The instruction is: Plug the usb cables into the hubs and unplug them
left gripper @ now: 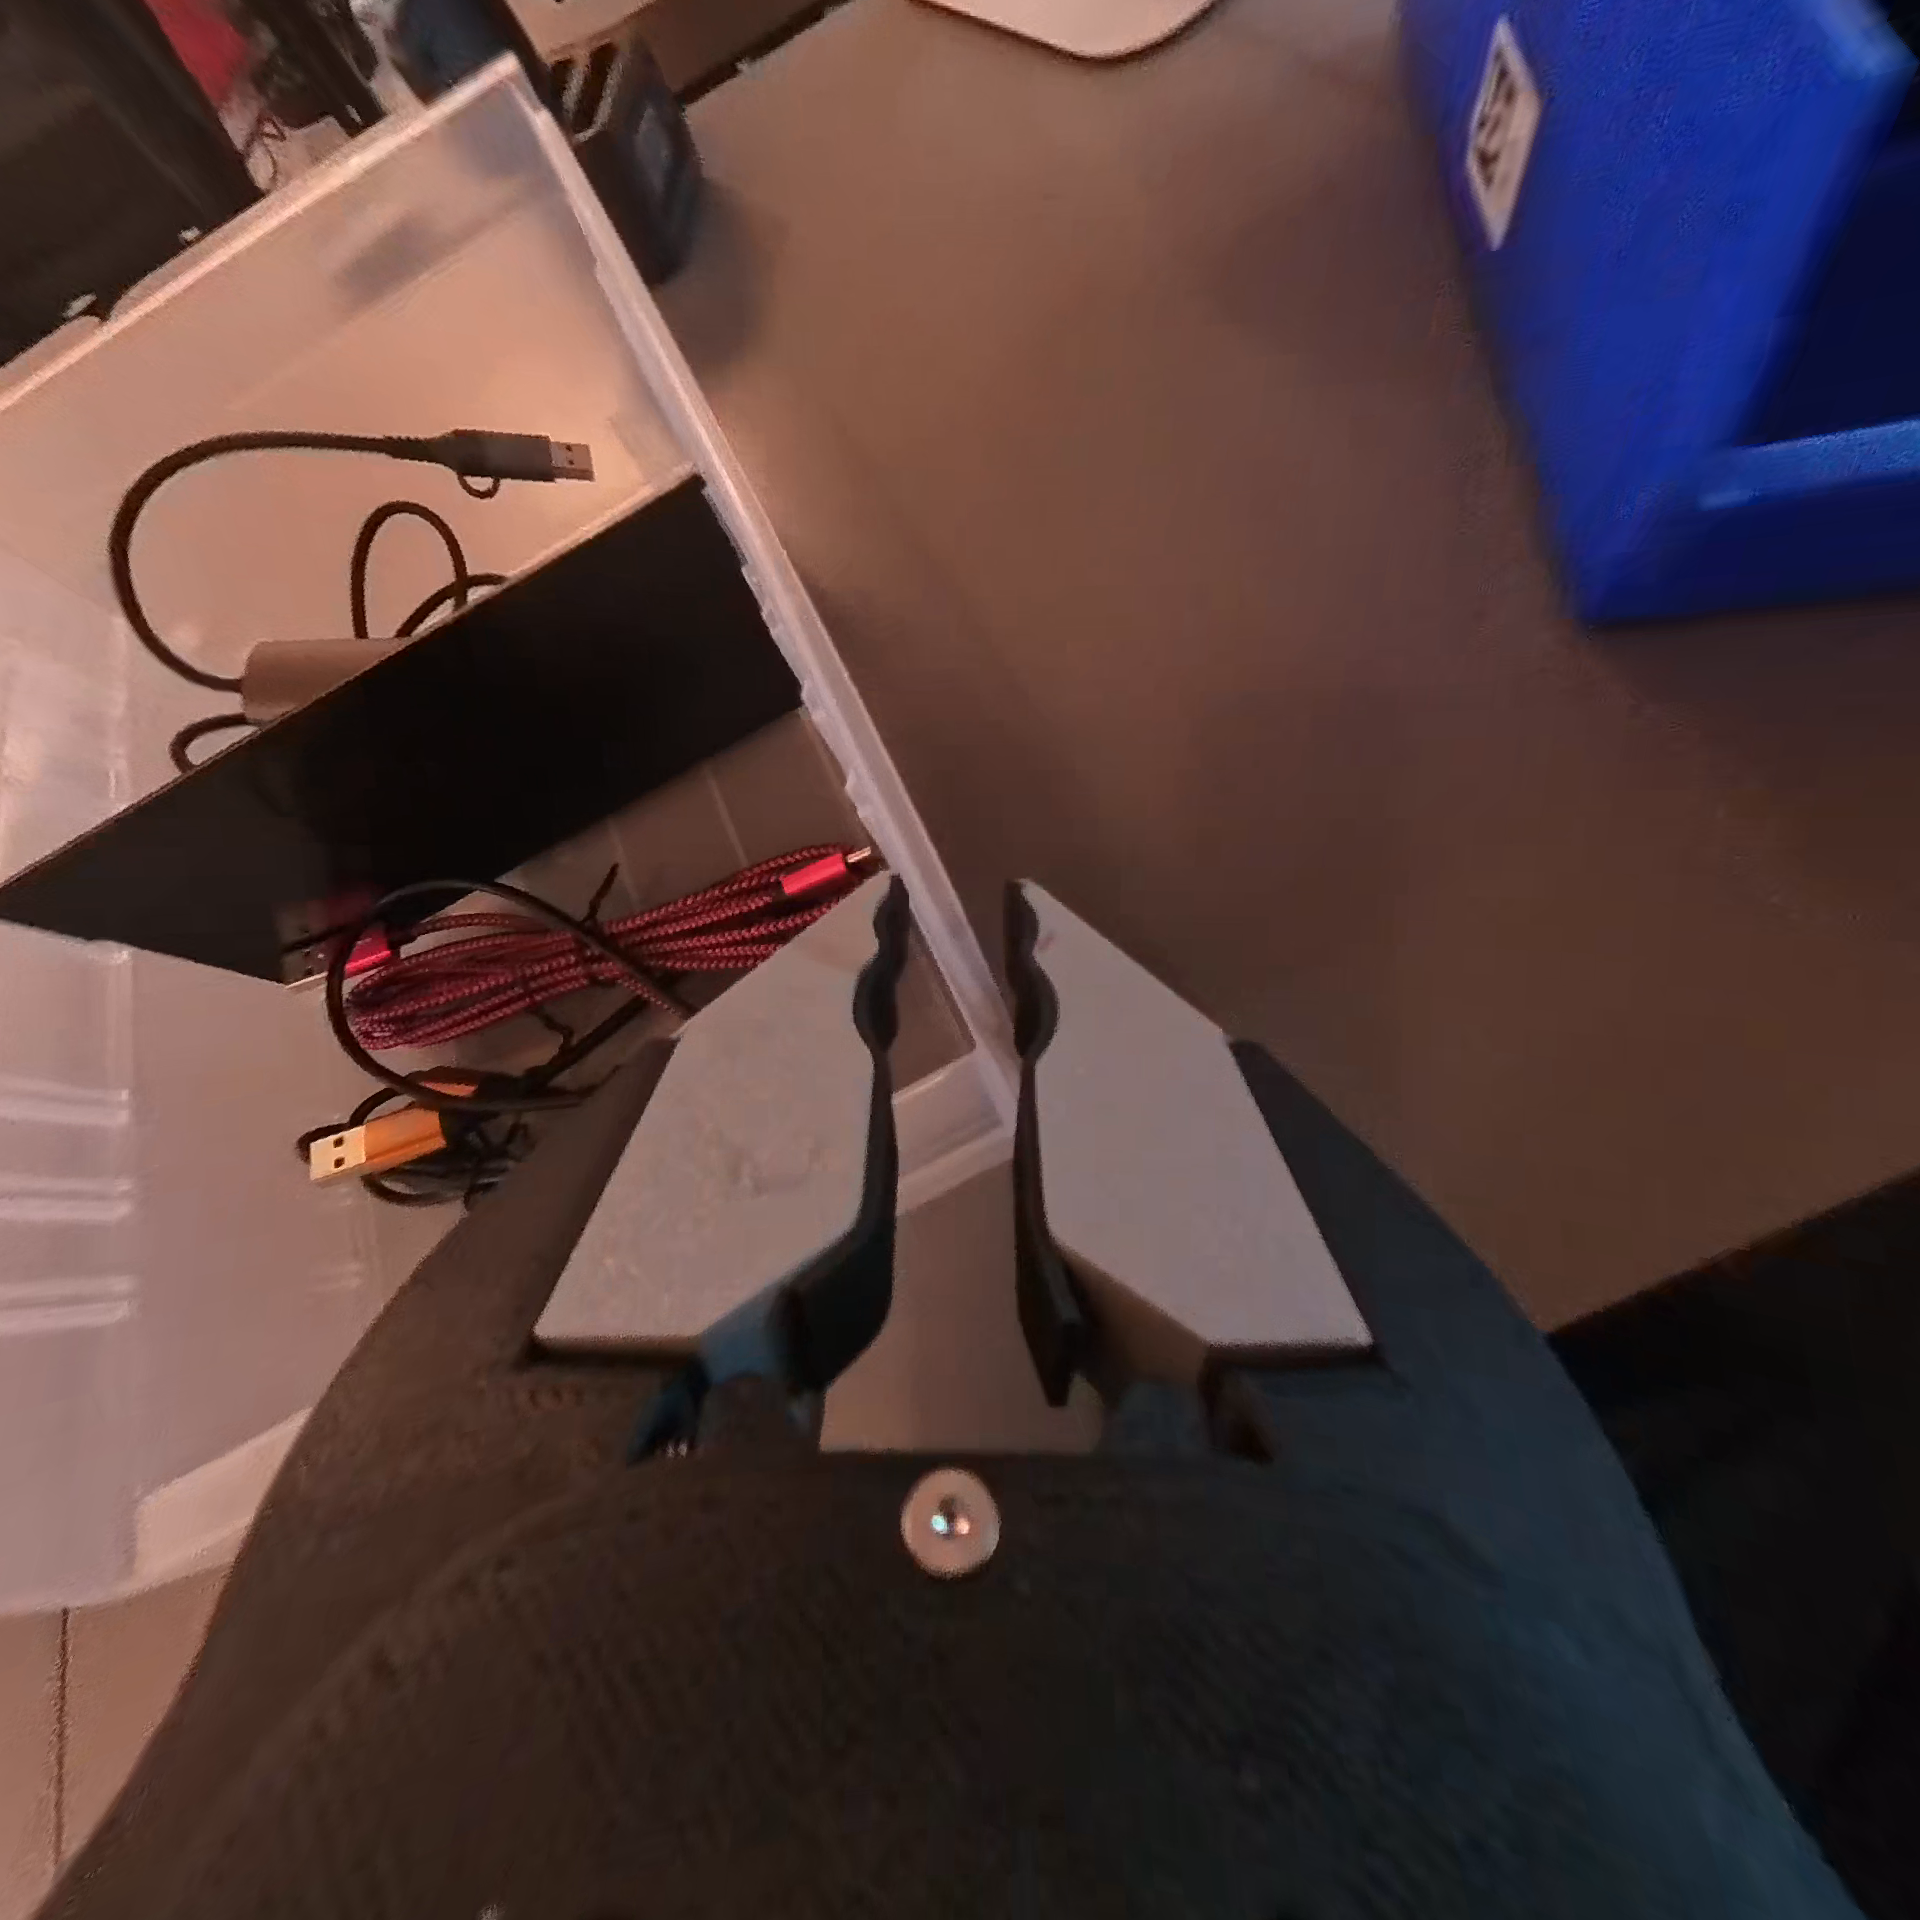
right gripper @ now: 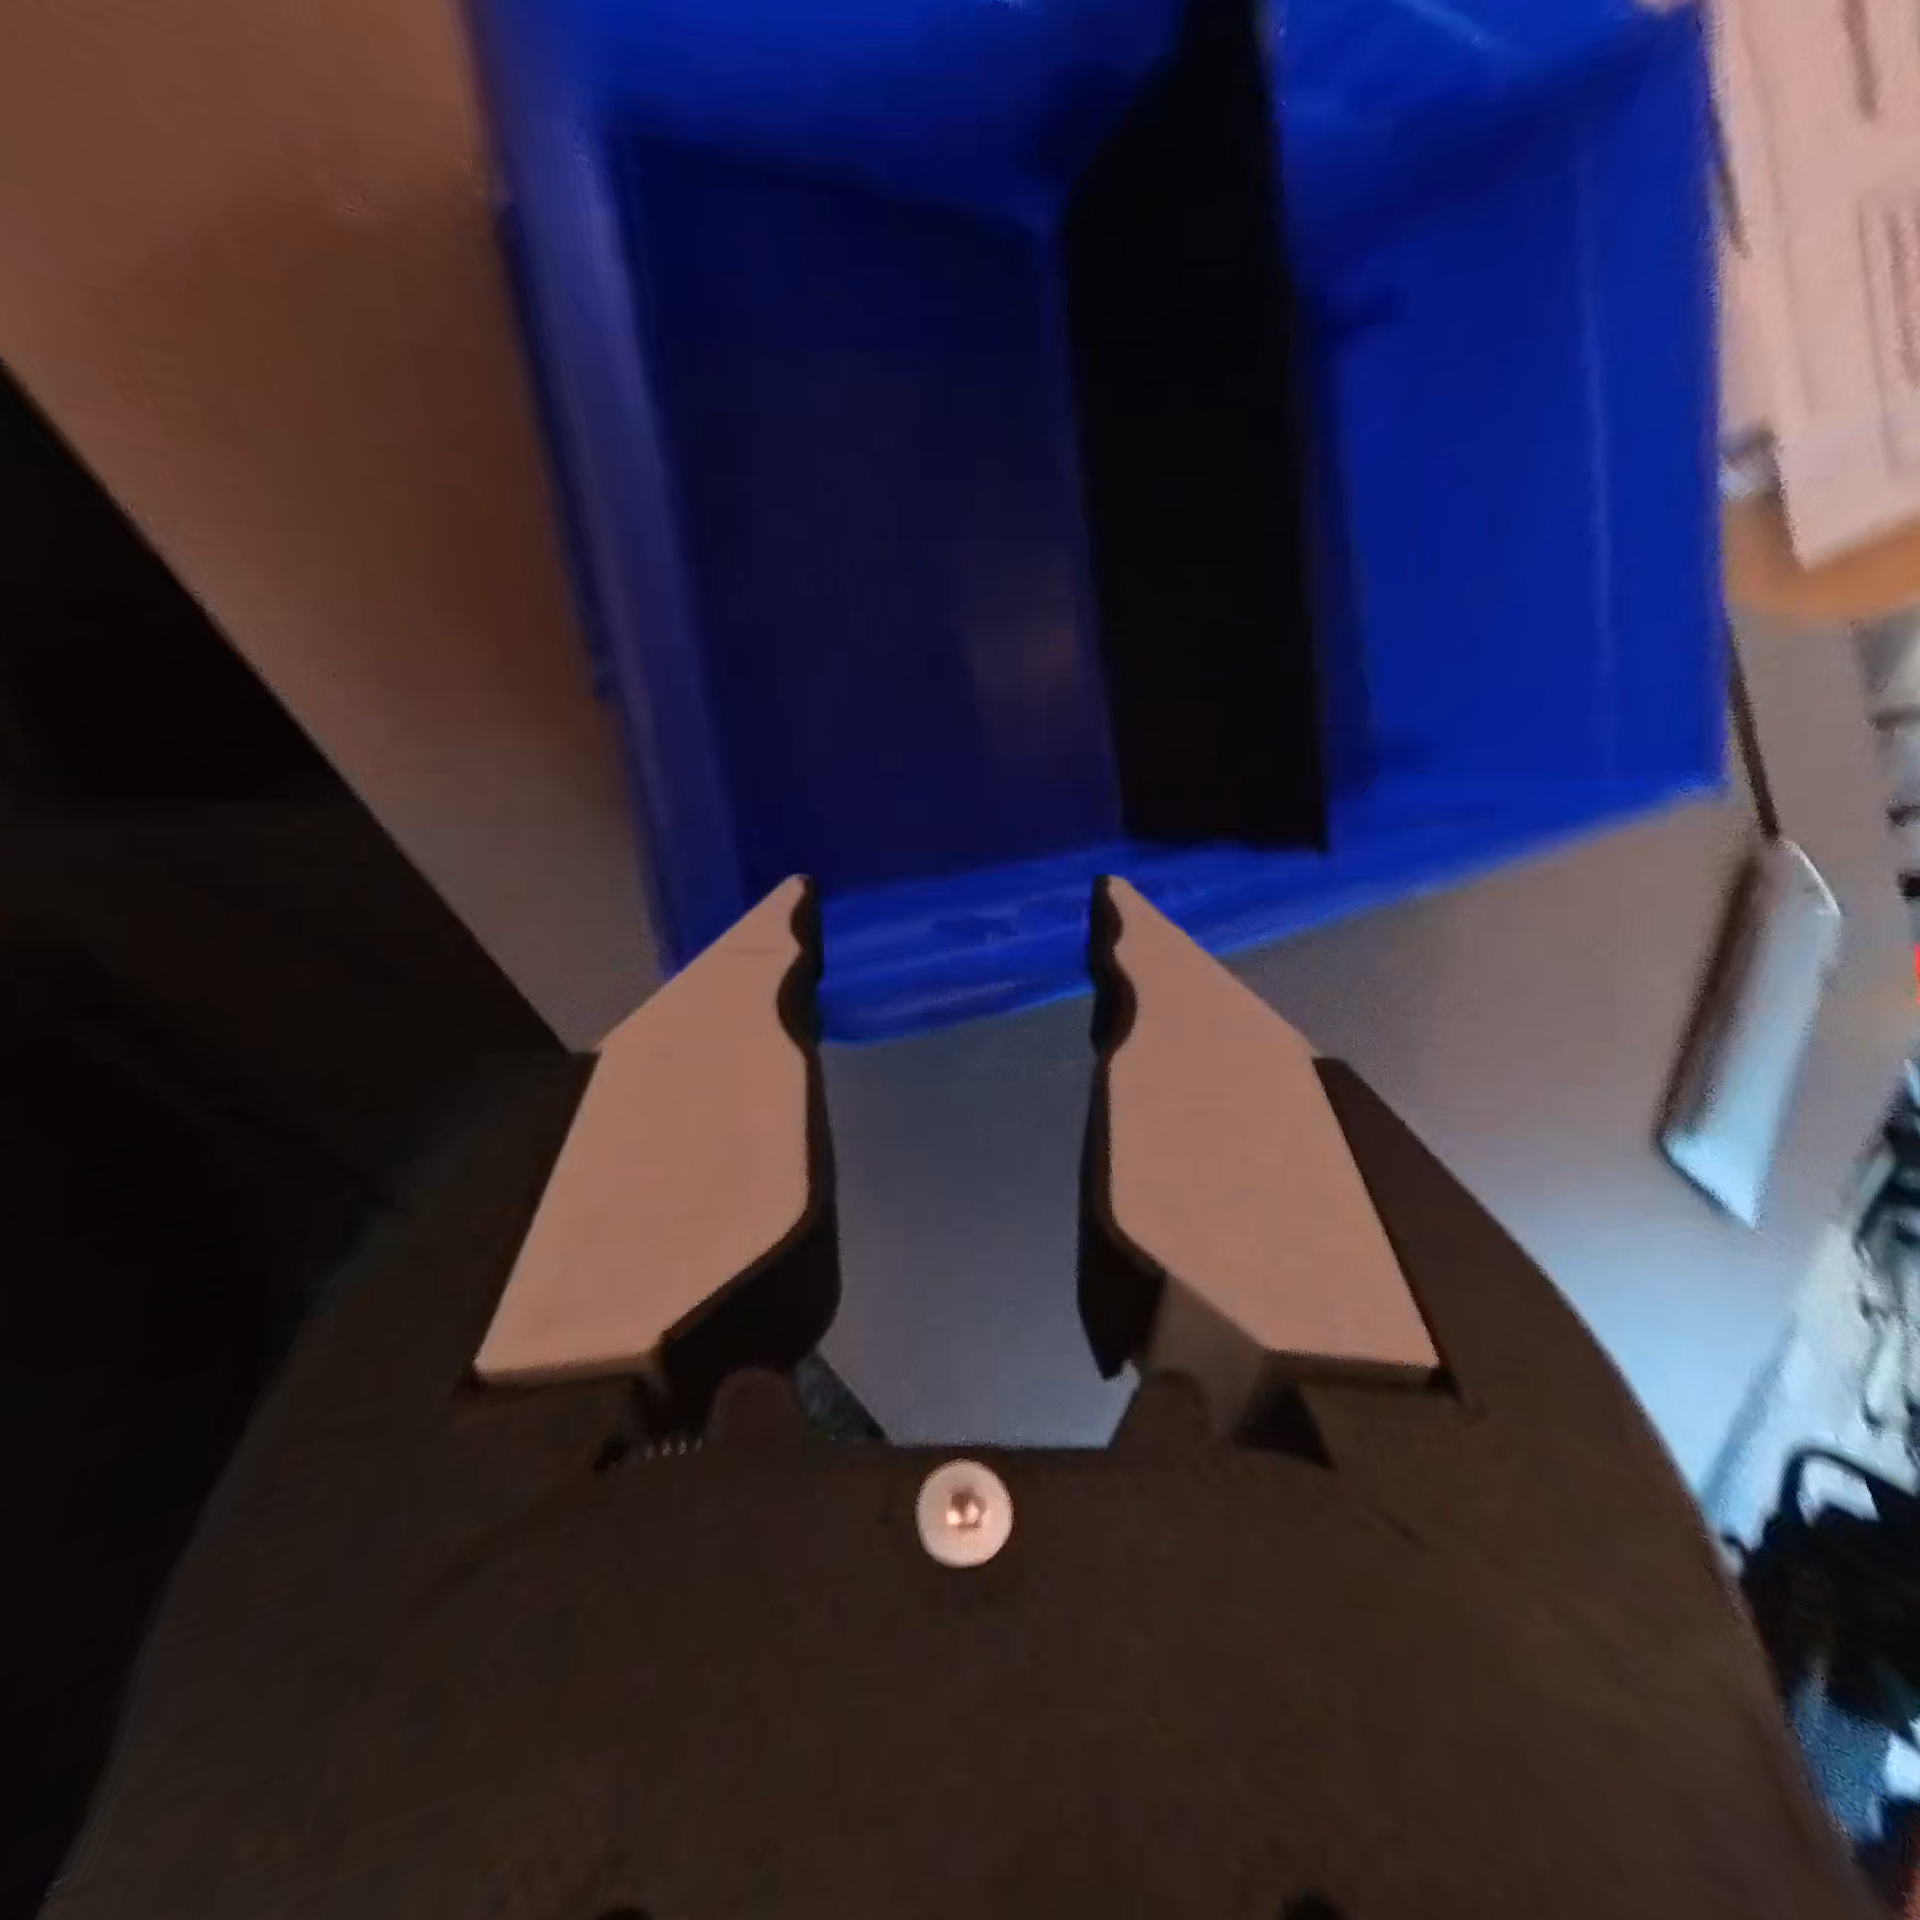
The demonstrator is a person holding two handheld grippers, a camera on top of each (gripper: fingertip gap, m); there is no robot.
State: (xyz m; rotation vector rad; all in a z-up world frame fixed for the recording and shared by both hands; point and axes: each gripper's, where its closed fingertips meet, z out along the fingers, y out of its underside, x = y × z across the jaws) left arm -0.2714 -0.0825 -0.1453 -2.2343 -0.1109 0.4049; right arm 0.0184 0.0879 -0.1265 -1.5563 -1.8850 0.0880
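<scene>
The left gripper point(left gripper: 954, 914) hangs released, its two black wavy-edged fingers parted with nothing between them, poised over the long rim of a clear plastic bin point(left gripper: 665, 343) standing on the smooth brown desk point(left gripper: 1195, 623). A flat black divider point(left gripper: 436, 769) splits the frosted, straight-walled bin into compartments. In the compartment nearer the gripper lies a coiled red braided USB cable point(left gripper: 582, 966), one metallic red plug pointing at the bin's wall; beside it sits an orange-sleeved USB plug point(left gripper: 374, 1148) on thin black cord. In the compartment beyond the divider, a black braided USB cable point(left gripper: 312, 488) loops and ends in a grey plug with a bright metal tip; a grey rounded piece point(left gripper: 301, 665), perhaps a hub, lies partly hidden behind the divider.

The right gripper point(right gripper: 954, 925) is likewise released and empty, its grey wedge-shaped fingers apart, just short of the low front lip of a glossy blue plastic bin point(right gripper: 1507, 520). A black upright divider point(right gripper: 1184, 468) stands inside it. The same blue bin point(left gripper: 1662, 312) sits toward the desk's far right corner in the left wrist view, bearing a white sticker.
</scene>
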